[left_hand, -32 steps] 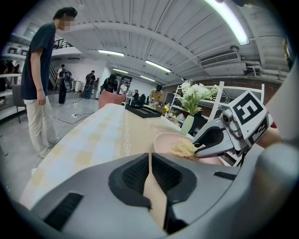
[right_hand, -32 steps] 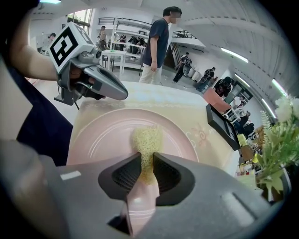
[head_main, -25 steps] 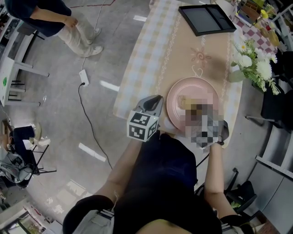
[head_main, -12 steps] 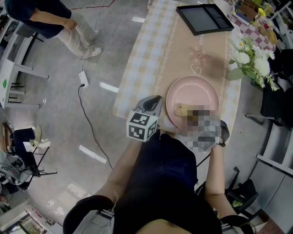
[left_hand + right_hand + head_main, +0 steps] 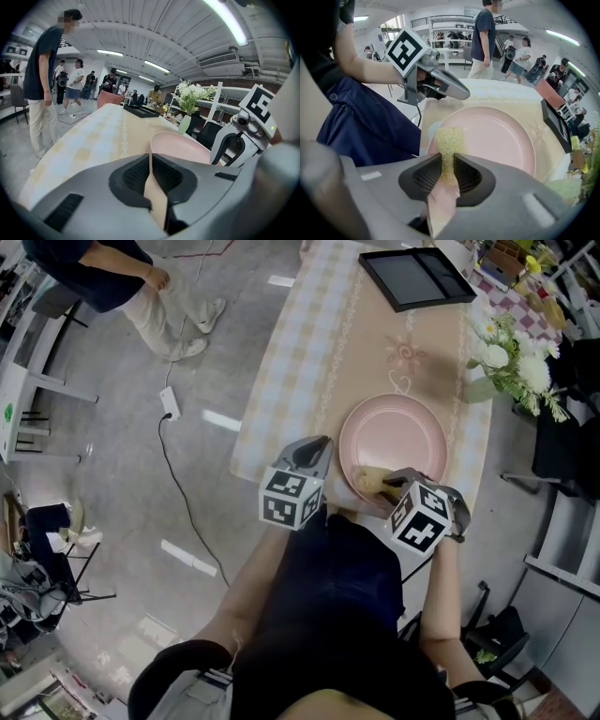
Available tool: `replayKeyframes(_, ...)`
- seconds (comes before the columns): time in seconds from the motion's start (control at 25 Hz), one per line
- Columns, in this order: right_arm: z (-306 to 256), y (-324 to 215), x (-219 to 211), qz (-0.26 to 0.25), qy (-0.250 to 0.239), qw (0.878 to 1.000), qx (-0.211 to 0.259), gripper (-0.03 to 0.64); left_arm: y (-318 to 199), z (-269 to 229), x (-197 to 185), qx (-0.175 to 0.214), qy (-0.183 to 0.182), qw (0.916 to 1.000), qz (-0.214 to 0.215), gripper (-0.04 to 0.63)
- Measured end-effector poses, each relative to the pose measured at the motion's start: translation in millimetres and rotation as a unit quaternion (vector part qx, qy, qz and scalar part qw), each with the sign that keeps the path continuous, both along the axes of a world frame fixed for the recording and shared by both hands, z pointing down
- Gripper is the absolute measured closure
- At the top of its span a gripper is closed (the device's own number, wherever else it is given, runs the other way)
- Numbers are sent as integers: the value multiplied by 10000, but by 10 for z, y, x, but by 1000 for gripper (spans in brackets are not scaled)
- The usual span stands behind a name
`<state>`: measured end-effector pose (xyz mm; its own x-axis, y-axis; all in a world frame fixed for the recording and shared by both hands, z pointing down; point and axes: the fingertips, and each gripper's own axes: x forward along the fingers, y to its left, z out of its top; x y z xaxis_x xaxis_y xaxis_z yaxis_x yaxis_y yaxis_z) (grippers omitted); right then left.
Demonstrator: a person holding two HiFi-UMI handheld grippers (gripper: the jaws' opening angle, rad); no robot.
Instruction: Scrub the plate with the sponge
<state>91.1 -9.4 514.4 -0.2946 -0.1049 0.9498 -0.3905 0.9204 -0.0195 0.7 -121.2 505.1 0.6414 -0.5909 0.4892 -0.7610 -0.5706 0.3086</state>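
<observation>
- Left gripper (image 5: 151,160): jaws look pinched on the near-left rim of the plate (image 5: 398,432). Hold firm, so the plate cannot skate on the worktop (image 5: 300,362).
- Right gripper (image 5: 448,165): jaws clamped on the sponge (image 5: 449,139), which lies on the plate's near part. Press flat and stroke farward, overlapping.

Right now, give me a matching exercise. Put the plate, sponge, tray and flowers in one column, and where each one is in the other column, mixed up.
Column one:
1. plate
2. sponge
3. tray
4. flowers

Column two:
A. far end of the table
B. held by the right gripper
C. by the table's right edge
D. near end of the table

Pairs: 1-D, 2-B, 3-A, 4-C
</observation>
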Motion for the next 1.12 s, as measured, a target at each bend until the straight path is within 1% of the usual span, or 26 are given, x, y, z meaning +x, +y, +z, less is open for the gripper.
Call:
replayKeyframes(0.28, -42, 142, -28, -34, -141, 9993, -352, 537, 19, -4, 4, -3, 11, 10000, 3, 569)
replayKeyframes(0.6, -117, 182, 21, -48, -158, 9994, -316, 537, 48, 5, 27, -10, -7, 10000, 38, 569)
replayKeyframes(0.84, -232, 101, 103, 157, -226, 9996, -59, 537, 39, 5, 33, -2, -11, 10000, 59, 569)
replayKeyframes(1.12, -372, -221, 331, 587, -85, 9969, 523, 537, 21, 9, 48, -3, -23, 10000, 79, 569)
